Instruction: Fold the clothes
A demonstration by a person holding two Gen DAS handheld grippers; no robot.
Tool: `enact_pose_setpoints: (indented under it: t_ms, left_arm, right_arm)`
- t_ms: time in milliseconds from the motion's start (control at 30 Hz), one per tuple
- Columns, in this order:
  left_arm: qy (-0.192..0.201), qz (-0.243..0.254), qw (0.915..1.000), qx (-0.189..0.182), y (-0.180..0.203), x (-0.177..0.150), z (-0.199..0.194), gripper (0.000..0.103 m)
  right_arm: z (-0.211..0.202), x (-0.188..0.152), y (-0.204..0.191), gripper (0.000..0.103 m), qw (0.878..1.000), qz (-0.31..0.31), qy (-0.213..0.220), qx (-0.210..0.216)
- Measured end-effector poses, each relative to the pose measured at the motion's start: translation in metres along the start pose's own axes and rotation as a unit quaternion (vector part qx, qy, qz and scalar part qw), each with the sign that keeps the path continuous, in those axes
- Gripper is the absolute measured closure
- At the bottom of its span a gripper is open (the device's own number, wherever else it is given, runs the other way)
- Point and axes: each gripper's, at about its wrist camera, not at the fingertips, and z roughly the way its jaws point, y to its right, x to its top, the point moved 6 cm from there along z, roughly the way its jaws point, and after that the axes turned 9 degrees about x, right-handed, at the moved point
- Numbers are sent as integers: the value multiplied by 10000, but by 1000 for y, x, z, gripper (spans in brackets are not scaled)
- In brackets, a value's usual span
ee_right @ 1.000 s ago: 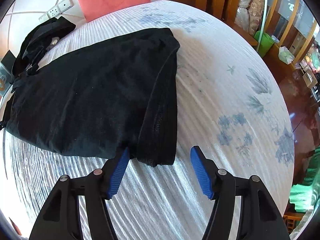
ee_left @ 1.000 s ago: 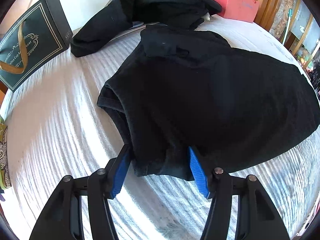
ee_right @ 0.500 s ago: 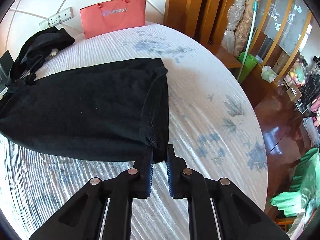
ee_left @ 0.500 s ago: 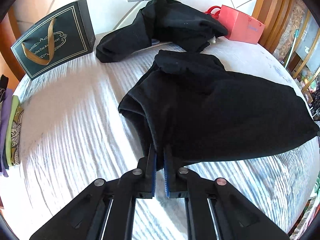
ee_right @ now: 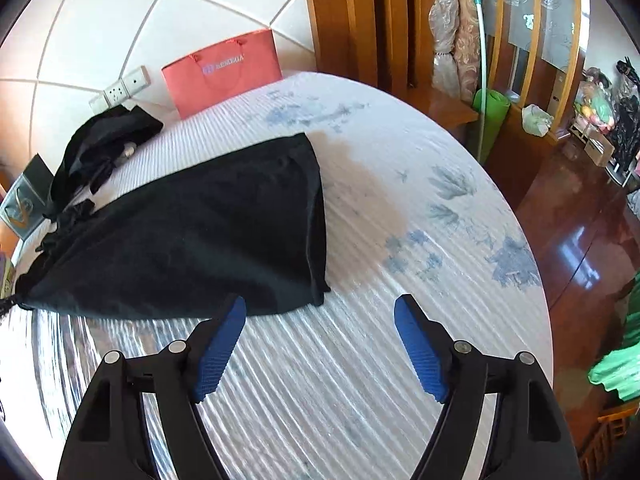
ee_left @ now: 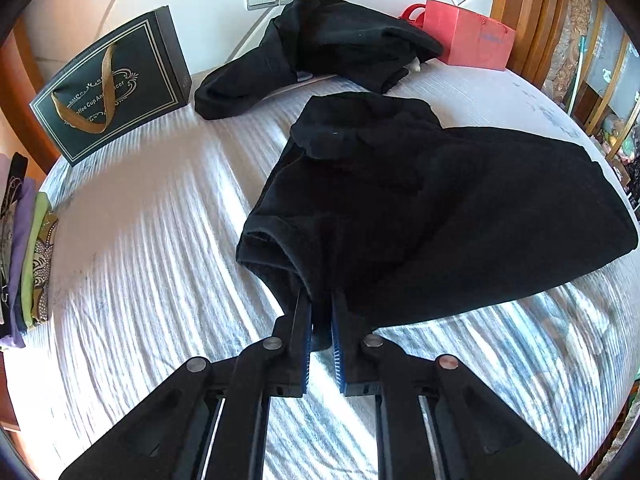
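Note:
A black garment (ee_left: 440,208) lies spread across the white striped bed (ee_left: 140,280). My left gripper (ee_left: 321,300) holds the garment's near edge at the sleeve end. Cloth sits pinched between the blue pads (ee_left: 305,332), and the jaws are just opening. In the right wrist view the same garment (ee_right: 192,240) lies flat with its near right corner on the bed. My right gripper (ee_right: 320,304) hangs above the sheet in front of that corner. Its jaws are opening wide and nothing is between them.
A second black garment (ee_left: 332,44) is heaped at the headboard beside a red paper bag (ee_left: 468,40) and a dark gift bag (ee_left: 112,84). Folded cloths (ee_left: 28,264) are stacked at the bed's left edge. A polished wooden floor (ee_right: 580,240) lies beyond the bed's right edge.
Both grippers shut on the garment's near edge and lifted it. The right one has since let go, opened wide and drawn back. The left still holds the cloth, its gap slightly wider.

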Motion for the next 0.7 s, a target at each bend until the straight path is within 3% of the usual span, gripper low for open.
enact_pose_setpoints:
  t_ms: [133, 267, 400, 500, 567, 633, 700]
  left_arm:
    - [-23, -69, 9999, 93, 0, -2, 13, 79]
    - [-83, -270, 9996, 83, 0, -10, 20, 76]
    - [-148, -378, 9991, 124, 1, -20, 28, 75]
    - [-103, -487, 9985, 208, 2, -21, 27, 73]
    - [-131, -642, 9971, 397, -2, -22, 27, 65]
    - [-161, -819, 9945, 627, -6, -23, 28, 45]
    - [-208, -1005, 9931, 573, -10, -23, 30, 43]
  right_arm:
    - [38, -1, 7, 27, 9992, 10, -400, 75]
    - [65, 0, 5, 31, 9983, 58, -470, 345]
    - [81, -3, -5, 53, 9972, -209, -566, 438]
    - [82, -3, -11, 59, 9968, -363, -569, 420]
    - [80, -4, -12, 63, 9965, -461, -603, 342]
    - [79, -4, -13, 63, 9959, -514, -669, 321]
    - [80, -3, -14, 63, 9955, -559, -724, 255]
